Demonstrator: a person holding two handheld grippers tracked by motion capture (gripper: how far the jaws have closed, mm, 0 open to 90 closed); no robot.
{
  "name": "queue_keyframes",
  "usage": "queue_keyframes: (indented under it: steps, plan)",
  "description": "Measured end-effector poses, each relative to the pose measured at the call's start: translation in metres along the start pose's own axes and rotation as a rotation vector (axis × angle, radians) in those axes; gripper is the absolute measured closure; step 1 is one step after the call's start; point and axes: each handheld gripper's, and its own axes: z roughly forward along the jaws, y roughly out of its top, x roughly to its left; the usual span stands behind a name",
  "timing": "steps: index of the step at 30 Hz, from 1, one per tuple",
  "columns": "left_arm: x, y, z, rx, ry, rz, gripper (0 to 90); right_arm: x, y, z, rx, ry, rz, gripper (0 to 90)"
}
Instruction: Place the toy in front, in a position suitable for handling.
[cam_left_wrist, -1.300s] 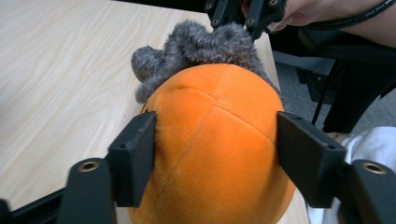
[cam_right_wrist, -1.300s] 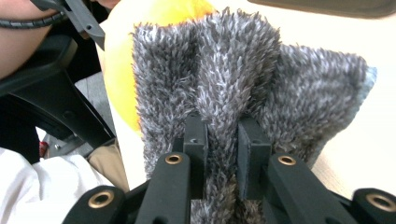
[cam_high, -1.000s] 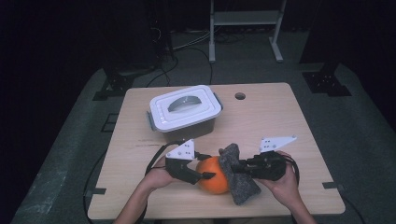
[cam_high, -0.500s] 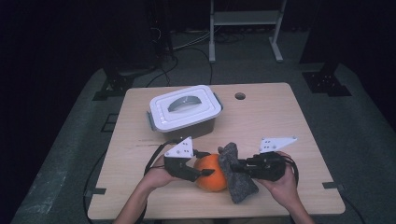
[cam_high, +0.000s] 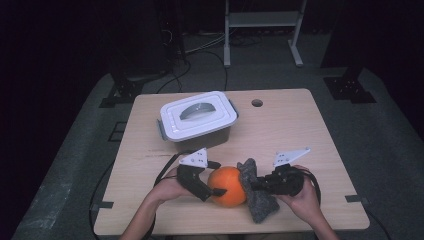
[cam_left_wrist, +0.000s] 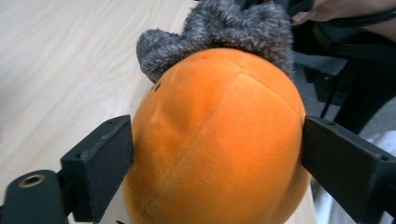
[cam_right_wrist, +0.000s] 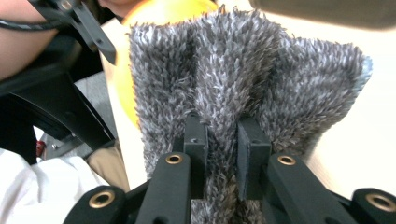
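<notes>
An orange plush ball (cam_high: 227, 186) rests near the table's front edge, and it is large in the left gripper view (cam_left_wrist: 215, 140). My left gripper (cam_high: 212, 181) reaches around it from the left. Its jaws have just been opening and now stand at the ball's two sides (cam_left_wrist: 217, 154) without squeezing it. A grey fuzzy cloth (cam_high: 260, 197) hangs against the ball's right side. My right gripper (cam_high: 252, 186) is shut on a fold of this cloth (cam_right_wrist: 233, 70), pinched between its jaws (cam_right_wrist: 222, 135). The cloth's top (cam_left_wrist: 224, 28) peeks over the ball.
A white lidded storage box (cam_high: 197, 117) with grey latches stands at the back left of the wooden table (cam_high: 300, 135). A small round hole (cam_high: 257, 103) lies near the far edge. Cables trail from both grippers.
The left gripper's jaws stand wider around the orange ball than before. Both hands, the ball and the cloth have barely shifted.
</notes>
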Motion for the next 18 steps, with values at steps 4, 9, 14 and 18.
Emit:
queue_keyframes:
  steps: [4,9,14,18]
  plan:
    - [-0.003,0.006,-0.007,-0.015,0.058,0.019,33.8,0.001,0.004,-0.007,-0.031,-0.019,-0.002,76.2]
    - [-0.014,0.016,-0.002,0.008,0.109,0.073,38.4,0.012,0.015,-0.019,-0.167,-0.012,-0.021,76.2]
    - [-0.019,0.018,0.008,0.019,0.097,0.084,34.7,0.02,0.019,-0.012,-0.156,-0.024,-0.055,76.1]
    - [-0.01,0.012,0.006,-0.011,0.047,0.02,18.7,0.013,0.013,-0.011,-0.132,-0.003,-0.04,76.2]
